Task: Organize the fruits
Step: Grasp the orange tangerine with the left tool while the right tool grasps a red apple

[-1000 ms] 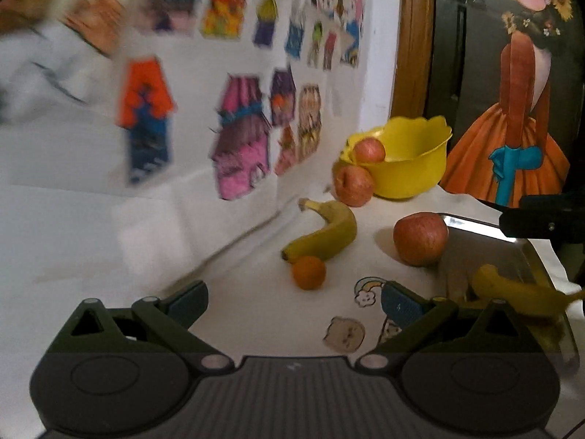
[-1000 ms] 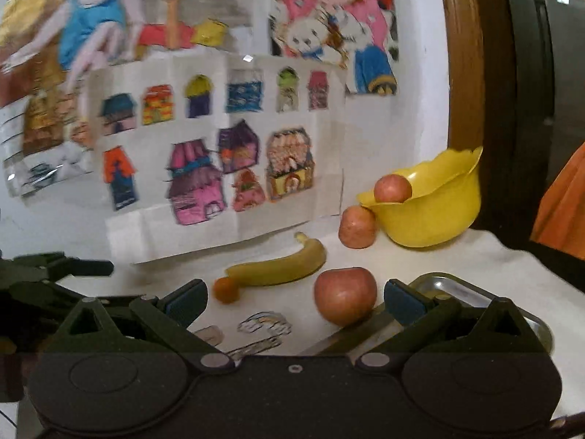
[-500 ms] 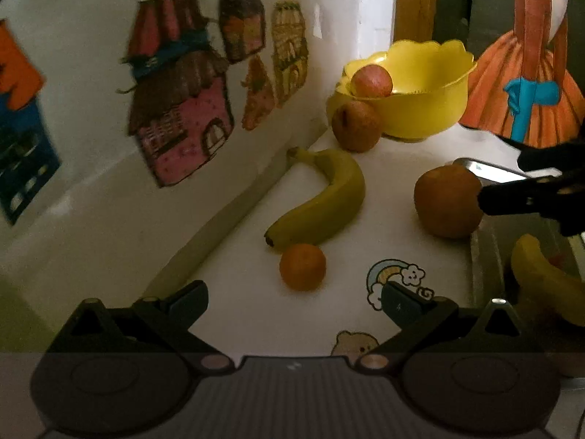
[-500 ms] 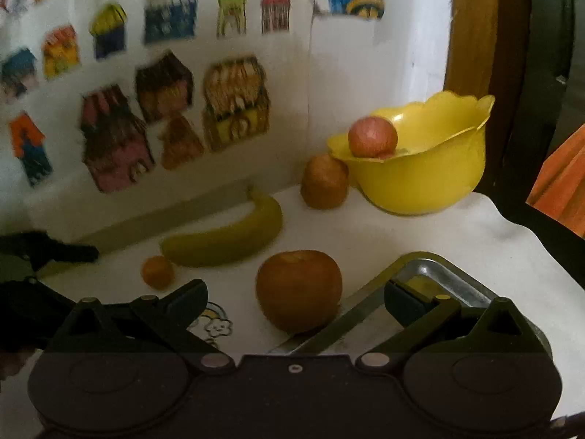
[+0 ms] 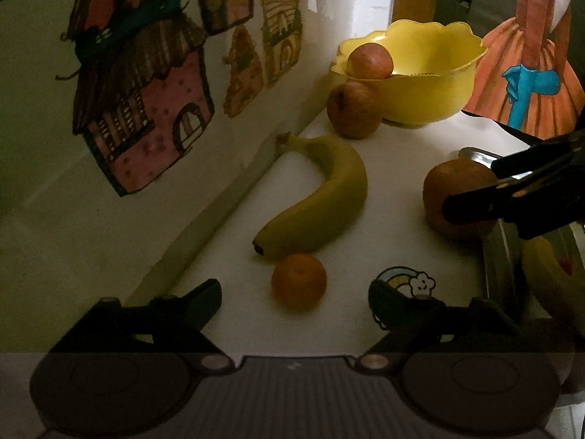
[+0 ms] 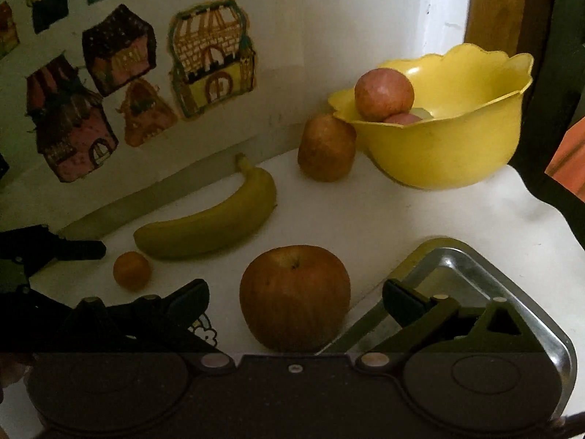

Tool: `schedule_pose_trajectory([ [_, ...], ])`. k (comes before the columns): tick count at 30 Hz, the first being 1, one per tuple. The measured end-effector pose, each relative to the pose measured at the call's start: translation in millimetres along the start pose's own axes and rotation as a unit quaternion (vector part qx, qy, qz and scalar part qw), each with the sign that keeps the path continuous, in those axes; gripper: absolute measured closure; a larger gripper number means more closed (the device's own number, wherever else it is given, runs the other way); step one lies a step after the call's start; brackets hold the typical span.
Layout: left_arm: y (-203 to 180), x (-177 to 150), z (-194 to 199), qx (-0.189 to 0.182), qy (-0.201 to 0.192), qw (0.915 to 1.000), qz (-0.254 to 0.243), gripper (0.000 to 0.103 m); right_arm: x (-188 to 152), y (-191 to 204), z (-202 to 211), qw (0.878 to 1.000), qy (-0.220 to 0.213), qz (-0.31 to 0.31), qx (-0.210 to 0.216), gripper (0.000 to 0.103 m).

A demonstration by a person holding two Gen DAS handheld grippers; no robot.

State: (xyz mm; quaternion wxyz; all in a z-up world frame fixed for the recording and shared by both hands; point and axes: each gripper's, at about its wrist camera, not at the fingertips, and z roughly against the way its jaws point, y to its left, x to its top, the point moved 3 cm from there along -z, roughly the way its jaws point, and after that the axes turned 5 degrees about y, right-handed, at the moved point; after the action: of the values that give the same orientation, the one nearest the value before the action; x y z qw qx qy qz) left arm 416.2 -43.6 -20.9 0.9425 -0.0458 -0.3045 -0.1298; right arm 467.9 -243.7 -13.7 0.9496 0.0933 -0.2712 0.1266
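The left claw [image 5: 294, 300] is spread wide and holds nothing. A small orange [image 5: 299, 281] sits on the white counter [image 5: 395, 153] just ahead of it, in line with the gap between its fingers, and no finger touches it. A rainbow sticker [image 5: 406, 281] lies on the counter at the tip of its right finger. Just beyond the orange lies a banana [image 5: 325, 201], its blunt end touching or almost touching the orange and its stem pointing away toward the wall. Ahead and to the right, an apple [image 5: 457, 197] stands beside the rim of a metal tray [image 5: 501, 274], partly covered by the fingers of the other claw; a second banana [image 5: 544, 278] lies in the tray. Farther off, another apple [image 5: 353, 109] rests against the foot of a yellow bowl [image 5: 431, 87], which holds at least one apple [image 5: 370, 61]. House drawings [image 5: 142, 120] hang on the wall to the left.

The right claw [image 6: 294, 301] is likewise wide open and empty, with the near apple [image 6: 294, 298] sitting between its fingers, clear of both. Its right finger reaches over the tray [image 6: 512, 289]. Beyond and to the left lie the orange [image 6: 131, 270] and the banana [image 6: 212, 219]; the bowl [image 6: 446, 146] stands far ahead to the right.
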Motion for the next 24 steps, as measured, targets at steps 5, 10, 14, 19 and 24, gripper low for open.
schedule_pose_trajectory([
  [5, 1.3, 1.3, -1.1, -0.006, 0.013, 0.9999, 0.002, 0.020, 8.3, 7.4, -7.1, 1.000, 0.023, 0.015, -0.005, 0.009],
  [10, -1.7, 6.9, -3.9, 0.004, 0.022, 0.9997, 0.008, 0.032, 11.5, 7.3, -12.8, 0.999, 0.030, 0.013, -0.019, 0.014],
  [14, -6.1, 11.1, -6.6, 0.009, 0.027, 0.9995, 0.011, 0.042, 11.2, 5.8, -17.2, 0.999, 0.038, 0.006, -0.028, 0.019],
  [19, -8.2, 14.3, -9.0, 0.009, 0.030, 0.9993, 0.018, 0.059, 8.0, 3.1, -20.8, 0.999, 0.041, 0.004, -0.031, 0.022],
  [24, -8.1, 15.0, -8.6, 0.012, 0.031, 0.9992, 0.020, 0.068, 6.6, 2.5, -25.5, 0.999, 0.038, 0.006, -0.038, 0.025],
])
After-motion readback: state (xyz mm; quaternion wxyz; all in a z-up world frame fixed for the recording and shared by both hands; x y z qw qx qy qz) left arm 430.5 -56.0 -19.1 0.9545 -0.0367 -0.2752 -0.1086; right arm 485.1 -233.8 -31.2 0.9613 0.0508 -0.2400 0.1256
